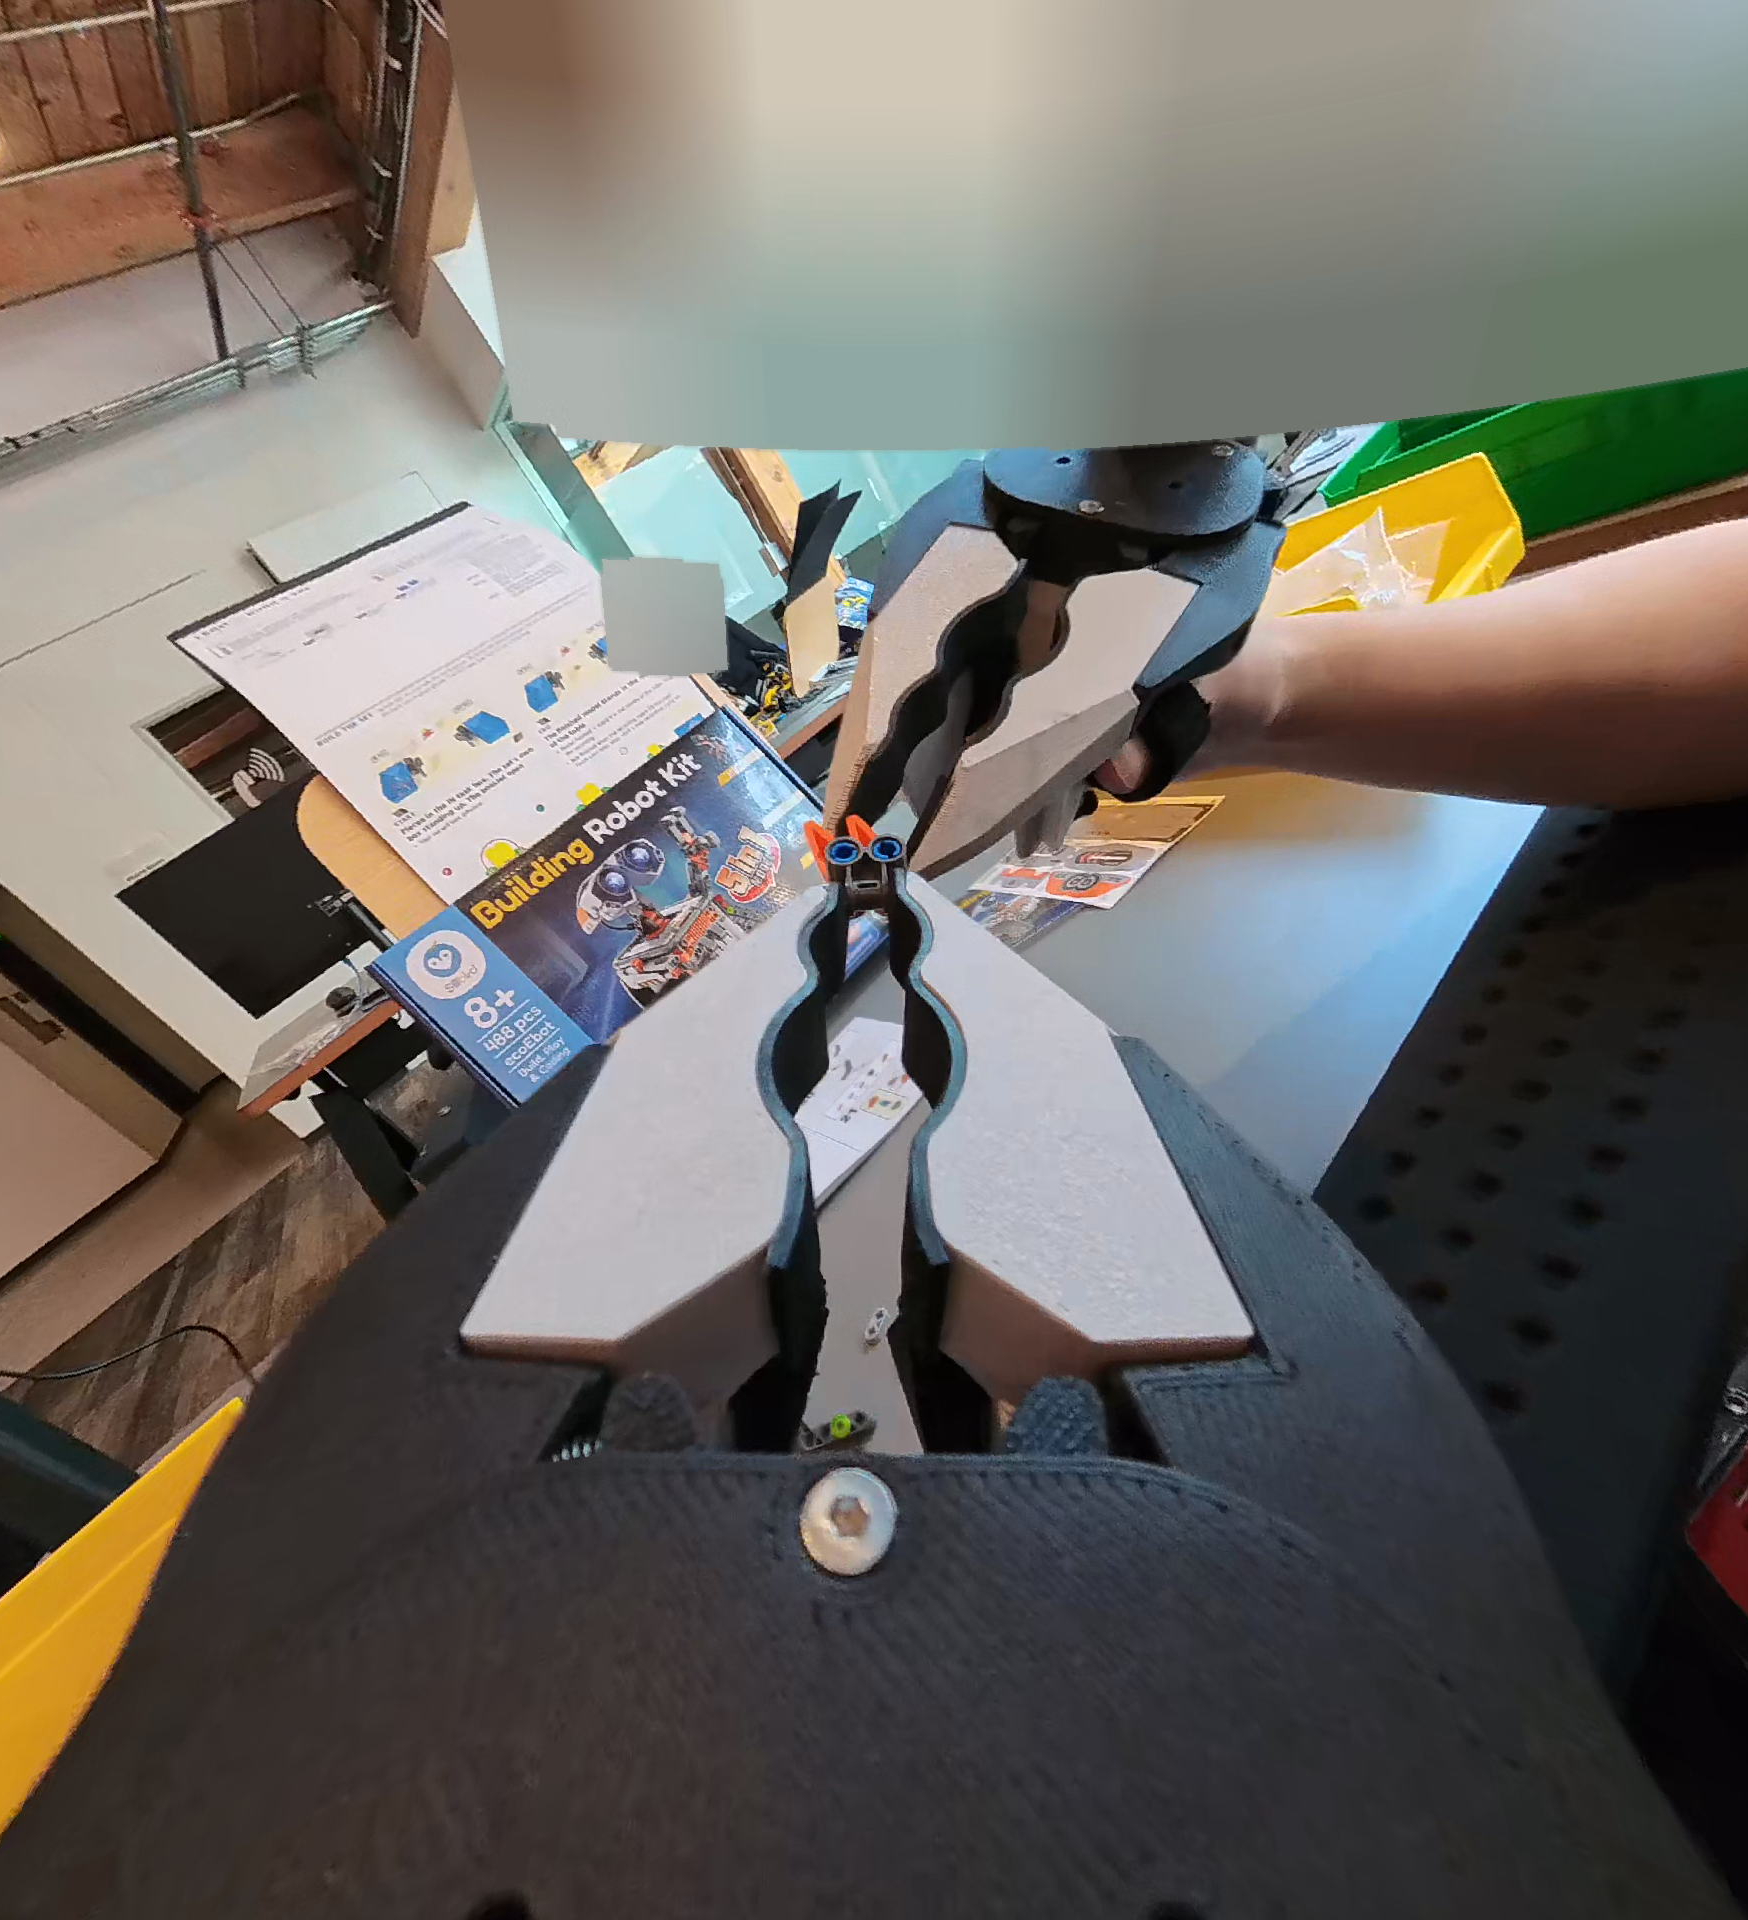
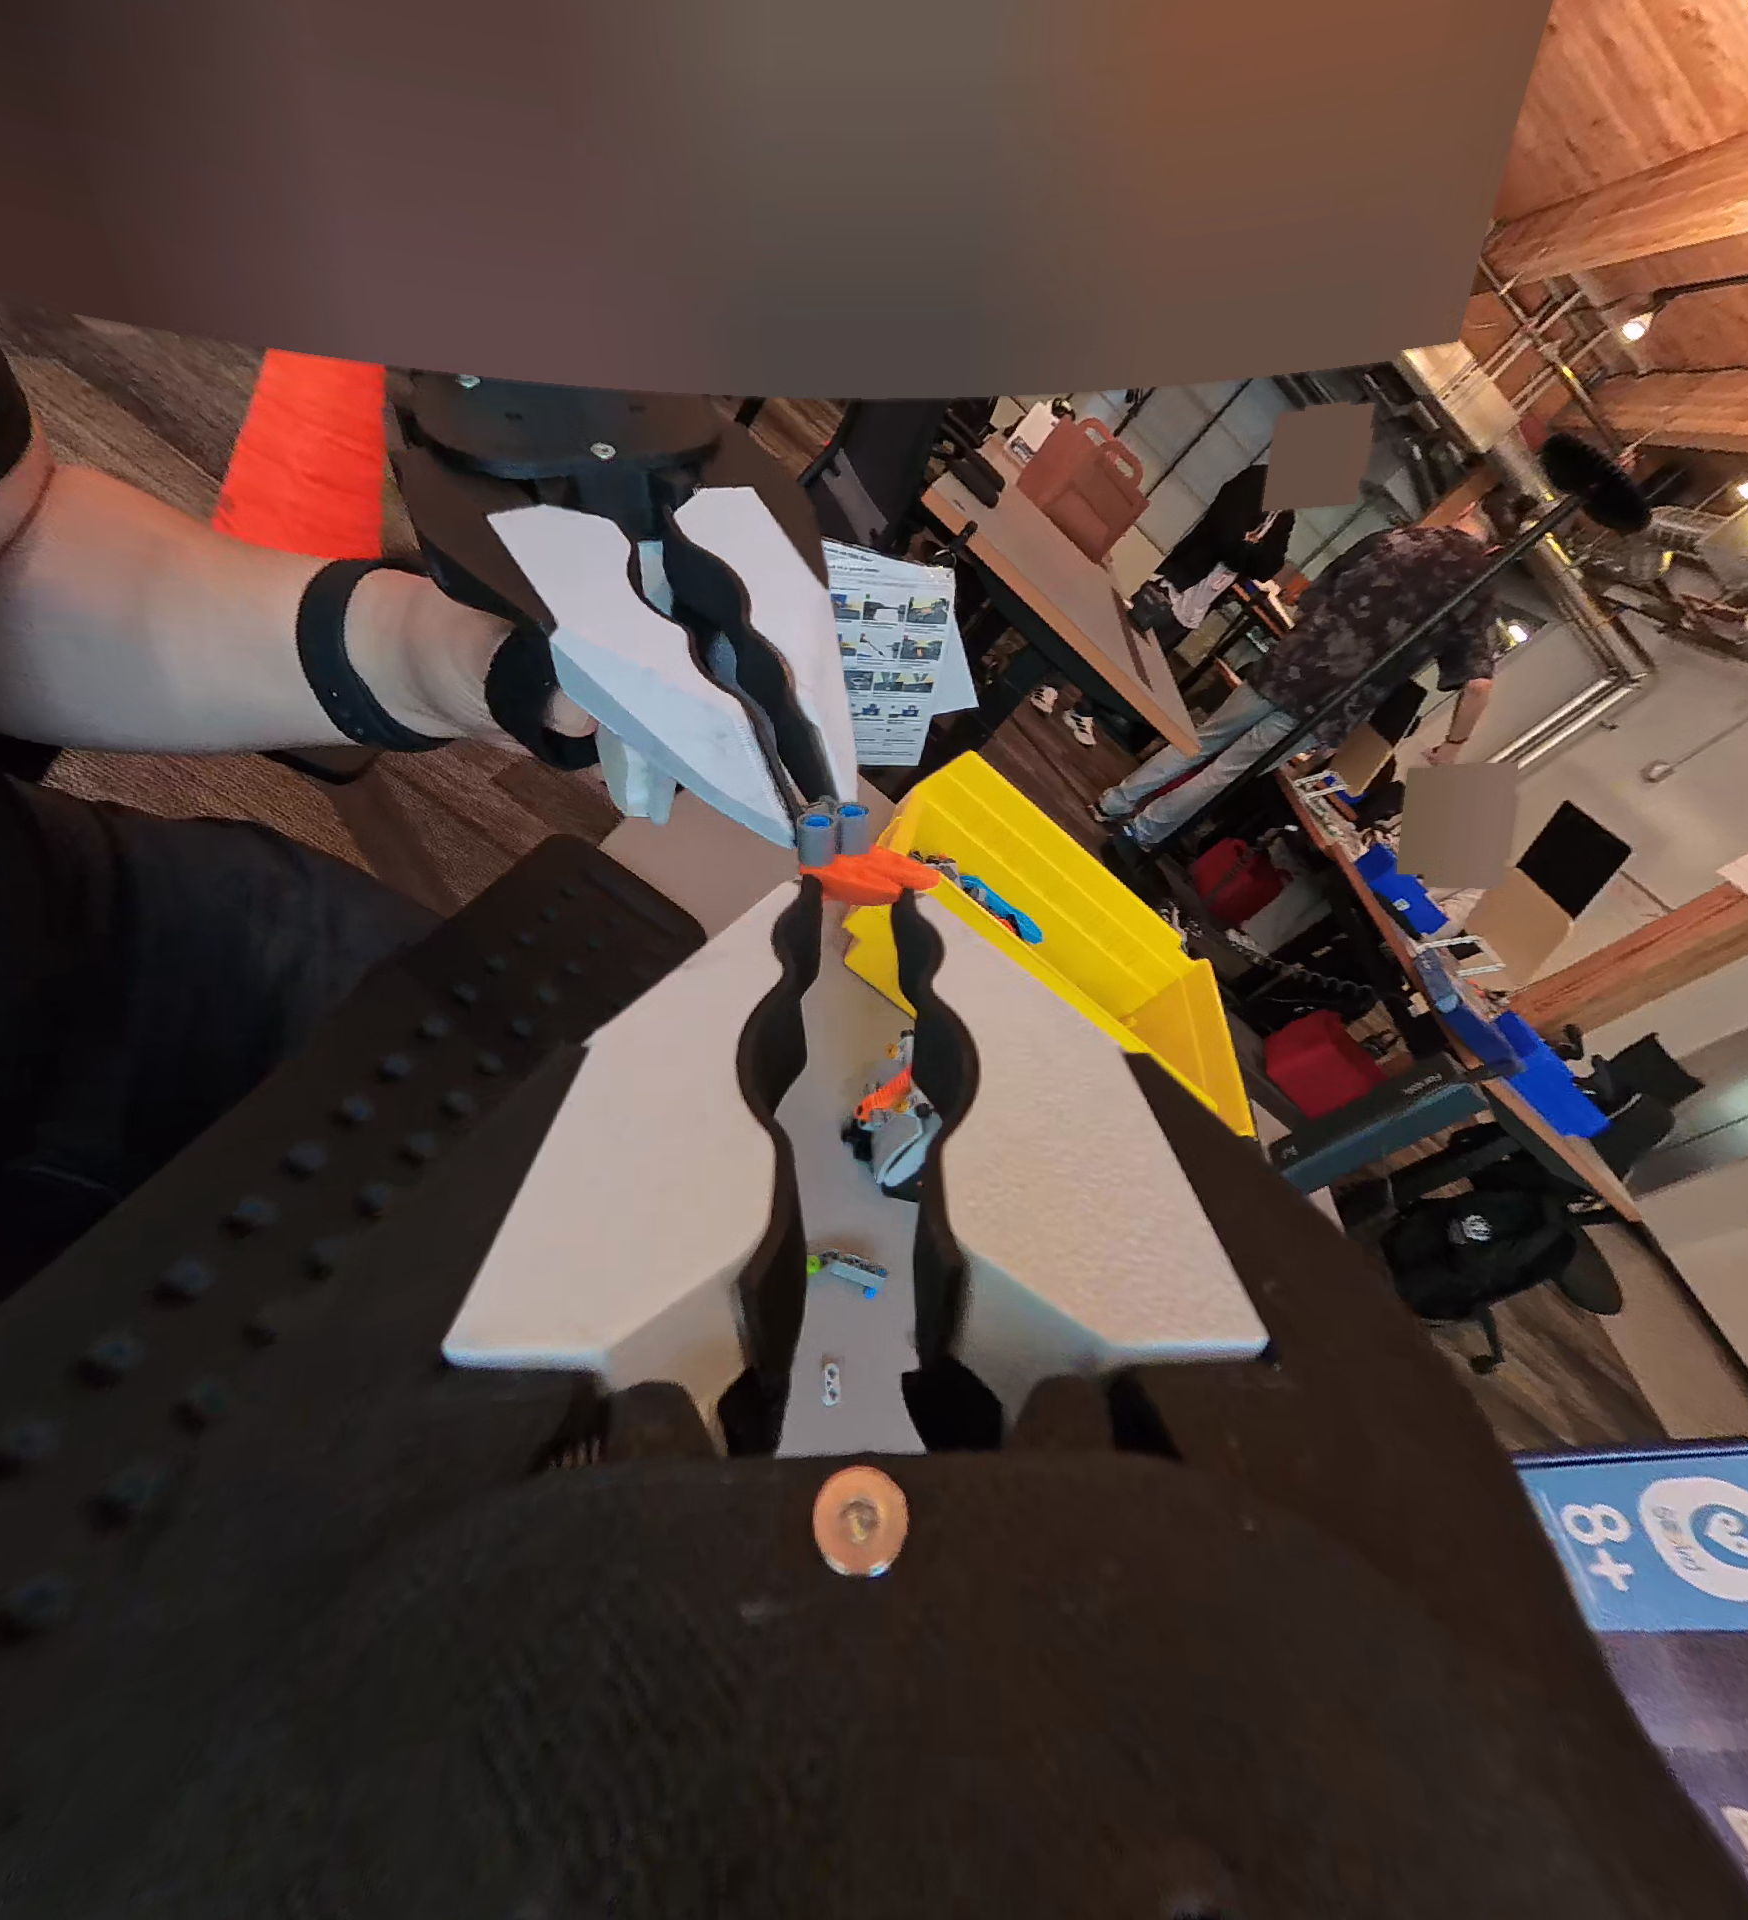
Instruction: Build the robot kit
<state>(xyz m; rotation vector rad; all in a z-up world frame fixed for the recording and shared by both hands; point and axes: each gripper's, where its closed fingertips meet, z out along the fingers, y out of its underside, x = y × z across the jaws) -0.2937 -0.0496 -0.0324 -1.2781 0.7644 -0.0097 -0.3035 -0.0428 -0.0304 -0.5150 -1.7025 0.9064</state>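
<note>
Each wrist camera looks close along its own gripper toward the other, sharing the grey table.

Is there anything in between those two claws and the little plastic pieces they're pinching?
Nothing visible. The left gripper is closed on the grey connector with blue pins, and the right gripper is closed on the orange piece. The two pieces meet tip to tip above the table.
</note>
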